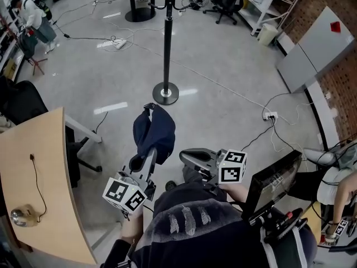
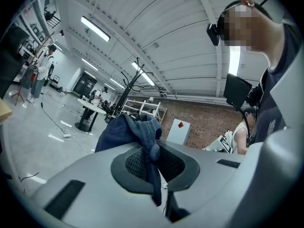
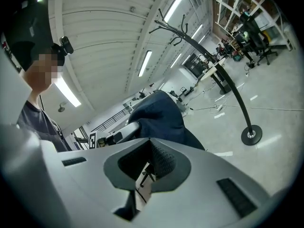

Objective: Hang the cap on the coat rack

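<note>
Ahead, black coat rack (image 1: 167,38) stood upright on grey floor (image 1: 223,110), at far side of scene from person. Curved wooden bench (image 1: 39,172) sat at near left. Navy cap (image 1: 154,132) hung in air on near side of rack base, well apart from rack. Left gripper (image 1: 146,154) pointed level, fingers pinched tight on cap fabric. Right gripper (image 1: 185,157) was just right of cap, not touching it; fingers only narrow slit apart, empty.

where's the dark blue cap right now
Head view, left of centre: the dark blue cloth cap is pinched in the left gripper, held just short of the black coat rack.
</note>
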Available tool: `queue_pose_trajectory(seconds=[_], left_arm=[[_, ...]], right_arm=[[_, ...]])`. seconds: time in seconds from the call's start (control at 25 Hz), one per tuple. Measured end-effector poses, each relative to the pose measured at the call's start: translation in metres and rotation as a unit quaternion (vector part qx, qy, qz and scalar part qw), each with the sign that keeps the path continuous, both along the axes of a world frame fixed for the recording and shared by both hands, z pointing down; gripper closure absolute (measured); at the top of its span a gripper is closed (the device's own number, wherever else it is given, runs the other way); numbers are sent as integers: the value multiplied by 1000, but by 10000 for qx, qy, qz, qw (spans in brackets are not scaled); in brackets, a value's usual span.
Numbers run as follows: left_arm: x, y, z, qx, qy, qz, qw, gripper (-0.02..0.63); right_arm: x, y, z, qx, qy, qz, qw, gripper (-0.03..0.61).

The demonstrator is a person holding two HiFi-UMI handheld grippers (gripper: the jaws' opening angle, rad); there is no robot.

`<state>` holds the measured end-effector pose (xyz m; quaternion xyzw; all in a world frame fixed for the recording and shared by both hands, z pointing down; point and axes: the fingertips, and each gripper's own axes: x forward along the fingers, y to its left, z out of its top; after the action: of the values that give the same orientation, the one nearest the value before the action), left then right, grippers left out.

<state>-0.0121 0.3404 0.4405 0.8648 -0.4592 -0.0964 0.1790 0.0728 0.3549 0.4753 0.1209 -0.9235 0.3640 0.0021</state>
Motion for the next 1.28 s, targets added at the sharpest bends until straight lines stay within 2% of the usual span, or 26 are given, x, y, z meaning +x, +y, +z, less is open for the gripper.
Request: queue_pose_trajectory(seconds=[0.12, 0.28, 0.52, 0.72, 1.04, 1.28], left_arm=[[15, -21, -6, 86, -128, 136, 9998, 594], [27, -51, -1, -110, -154, 265, 9995, 594], [51, -115, -10, -189, -424, 287, 9985, 594], [71, -162, -7, -283, -593, 162, 9977, 594], [95, -206, -8, -336, -559, 24, 9979, 594], [88, -219, 3, -564, -492, 9, 9972, 594]], right_arm=[[-2, -19, -3, -25, -70, -151, 9999, 575], [2, -50, 3, -123, -219, -231, 9994, 575], [39, -123, 1, -255, -493, -56, 9984, 575], [64, -170, 6, -341, -505, -116, 9981, 575], [85, -220, 14, -505, -544, -225, 9970, 575], [75, -235, 13, -598, -685, -309, 9954, 575]])
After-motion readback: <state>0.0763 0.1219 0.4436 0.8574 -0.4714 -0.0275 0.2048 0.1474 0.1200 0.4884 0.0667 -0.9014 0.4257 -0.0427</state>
